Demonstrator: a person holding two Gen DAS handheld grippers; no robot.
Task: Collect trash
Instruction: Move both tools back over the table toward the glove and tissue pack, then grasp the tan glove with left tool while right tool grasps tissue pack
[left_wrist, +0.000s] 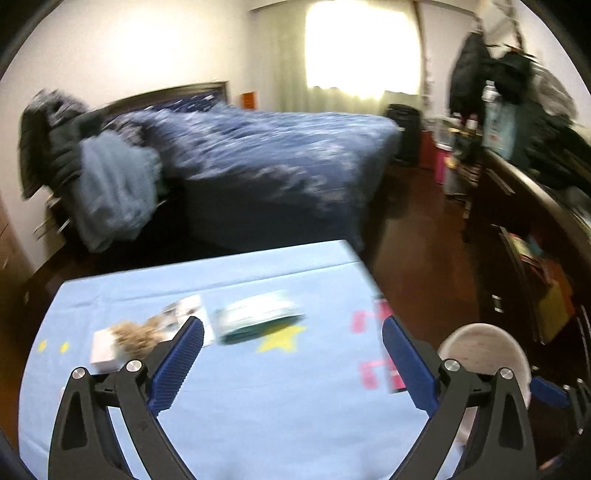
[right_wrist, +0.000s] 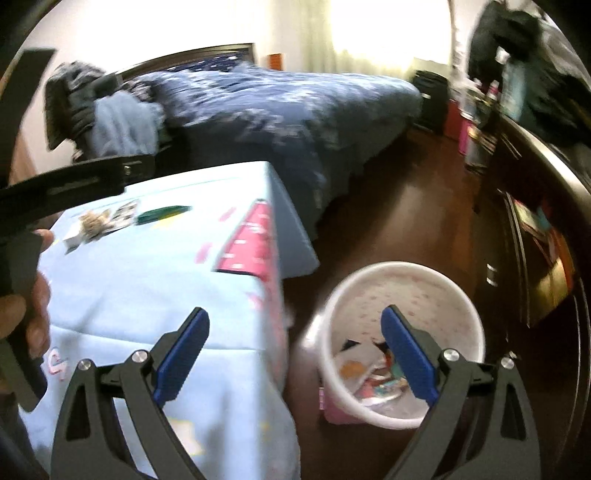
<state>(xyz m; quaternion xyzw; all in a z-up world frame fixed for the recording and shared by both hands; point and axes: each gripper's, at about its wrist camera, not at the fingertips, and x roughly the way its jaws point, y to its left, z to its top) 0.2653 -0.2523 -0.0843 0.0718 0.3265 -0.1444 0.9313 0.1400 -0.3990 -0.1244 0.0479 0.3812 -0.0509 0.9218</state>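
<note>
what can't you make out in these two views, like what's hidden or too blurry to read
- Green-and-white packet, left wrist view: motion blur smears its print; unreadable.
- Items beside it: blurred, and the left gripper's finger covers their near edge; what they are is unclear.
- Bucket, right wrist view: scraps inside are blurred and partly behind the right gripper's finger.
- Bucket in left wrist view: mostly hidden behind the gripper frame.

bare cloth at table front, boxes behind, bin mouth unobstructed
</note>
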